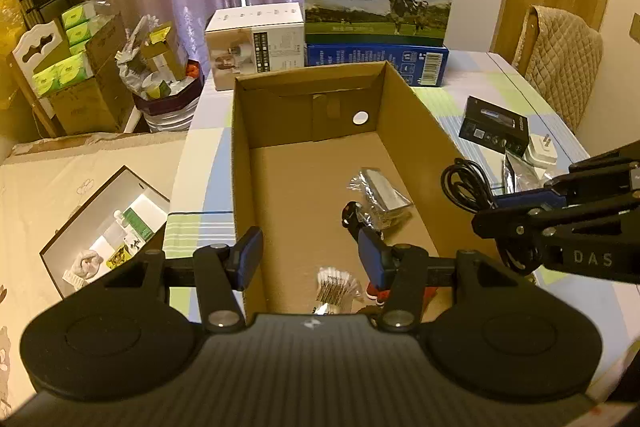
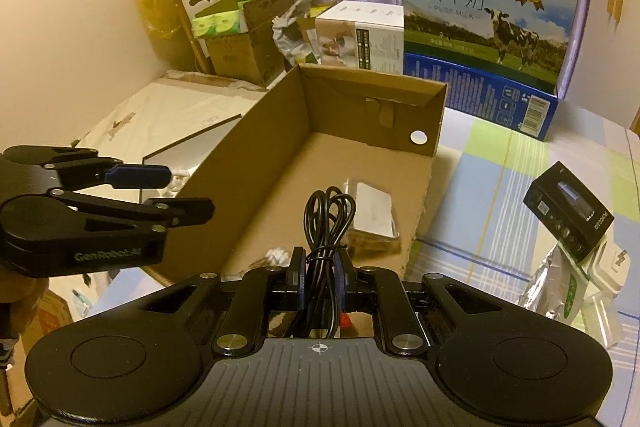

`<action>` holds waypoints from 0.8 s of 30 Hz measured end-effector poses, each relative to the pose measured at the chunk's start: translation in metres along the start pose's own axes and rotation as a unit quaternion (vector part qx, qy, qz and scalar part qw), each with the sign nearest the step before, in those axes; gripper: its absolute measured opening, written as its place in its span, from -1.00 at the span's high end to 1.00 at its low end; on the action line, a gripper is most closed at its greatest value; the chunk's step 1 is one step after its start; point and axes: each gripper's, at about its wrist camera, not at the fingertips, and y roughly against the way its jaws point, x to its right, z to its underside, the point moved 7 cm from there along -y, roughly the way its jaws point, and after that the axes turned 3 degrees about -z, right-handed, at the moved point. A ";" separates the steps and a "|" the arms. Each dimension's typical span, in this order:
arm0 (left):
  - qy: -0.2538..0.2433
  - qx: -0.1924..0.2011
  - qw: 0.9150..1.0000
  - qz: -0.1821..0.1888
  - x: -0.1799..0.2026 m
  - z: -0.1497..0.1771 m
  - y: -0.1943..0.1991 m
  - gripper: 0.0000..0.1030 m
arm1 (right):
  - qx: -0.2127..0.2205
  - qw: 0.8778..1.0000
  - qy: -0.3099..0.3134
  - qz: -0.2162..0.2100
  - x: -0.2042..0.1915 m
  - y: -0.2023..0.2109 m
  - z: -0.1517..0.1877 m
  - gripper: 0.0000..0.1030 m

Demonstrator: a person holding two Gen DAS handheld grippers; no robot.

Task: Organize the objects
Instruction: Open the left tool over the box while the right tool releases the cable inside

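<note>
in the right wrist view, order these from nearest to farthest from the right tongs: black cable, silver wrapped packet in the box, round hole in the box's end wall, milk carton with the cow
1. Black coiled cable, pinched in the right tongs.
2. Silver plastic-wrapped packet, on the brown cardboard box floor, just ahead.
3. Round hole, far end wall.
4. Light blue milk carton with cow picture, behind the box, right.

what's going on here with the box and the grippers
A person is packing loose items into an open cardboard box on the table, using a hand-held gripper in each hand. The right hand-held gripper is shut on a coiled black cable and holds it at the box's right wall. The left hand-held gripper is open and empty at the box's near end. A plastic-wrapped item and a few small things already lie inside; a black box and a white charger lie on the table.
</note>
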 end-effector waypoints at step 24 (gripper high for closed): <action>0.023 0.007 1.000 -0.005 -0.001 0.014 0.022 0.00 | 0.067 0.995 -0.069 0.009 0.024 0.026 -0.002 0.06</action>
